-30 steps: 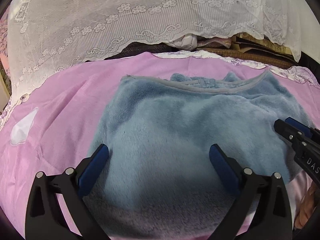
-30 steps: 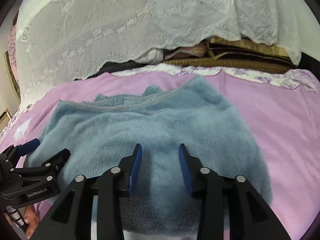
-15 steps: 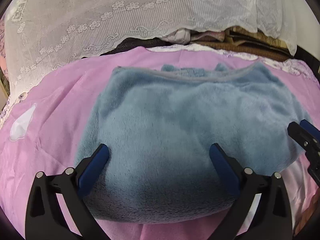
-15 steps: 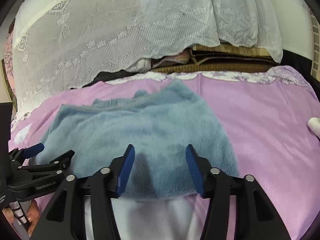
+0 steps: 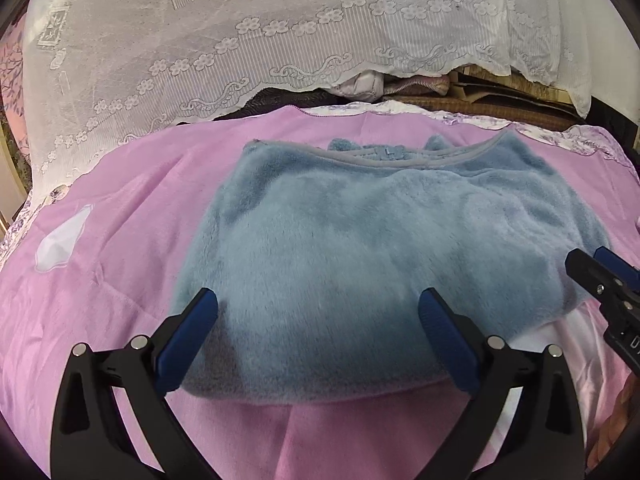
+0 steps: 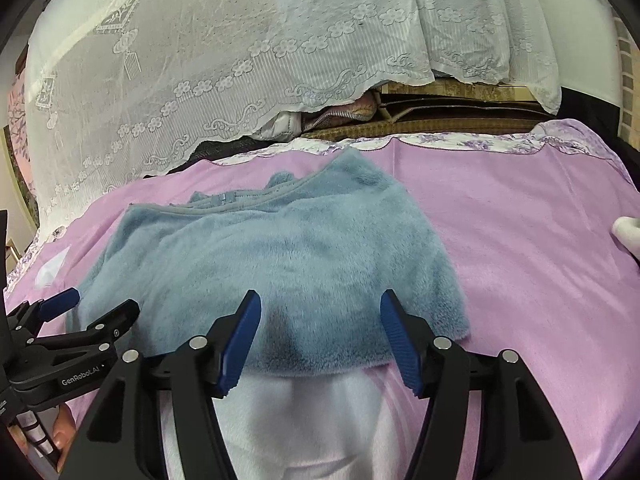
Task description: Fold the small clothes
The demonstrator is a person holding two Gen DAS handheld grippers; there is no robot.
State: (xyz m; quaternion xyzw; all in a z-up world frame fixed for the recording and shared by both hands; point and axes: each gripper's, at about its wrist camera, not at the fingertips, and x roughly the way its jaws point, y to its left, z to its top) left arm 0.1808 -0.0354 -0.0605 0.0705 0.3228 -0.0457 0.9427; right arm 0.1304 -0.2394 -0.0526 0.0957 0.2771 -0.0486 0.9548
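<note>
Spread wide under everything, a smooth pink-lilac bed cover (image 5: 132,240) with a flowered border at the far edge, a handy flat base for folding. Behind it, a white lace curtain (image 5: 240,40), sheer and scalloped, draped over stacked bedding. At the centre of the cover, a blue-grey plush garment (image 5: 380,248) — thick, fuzzy pile, grey-bound opening along the far side, doubled over into a rough rectangle with a rounded near fold, seemingly laid down so the fold can settle. Peeking out under the near right edge, some white fabric (image 6: 304,412), smoother than the plush. Hovering at the near edge, the left gripper (image 5: 318,336), blue ribbed pads spread wide, nothing pinched. Beside it, the right gripper (image 6: 320,336) — jaws just been opening, parted now, plush lying ahead of the pads, not clamped.
</note>
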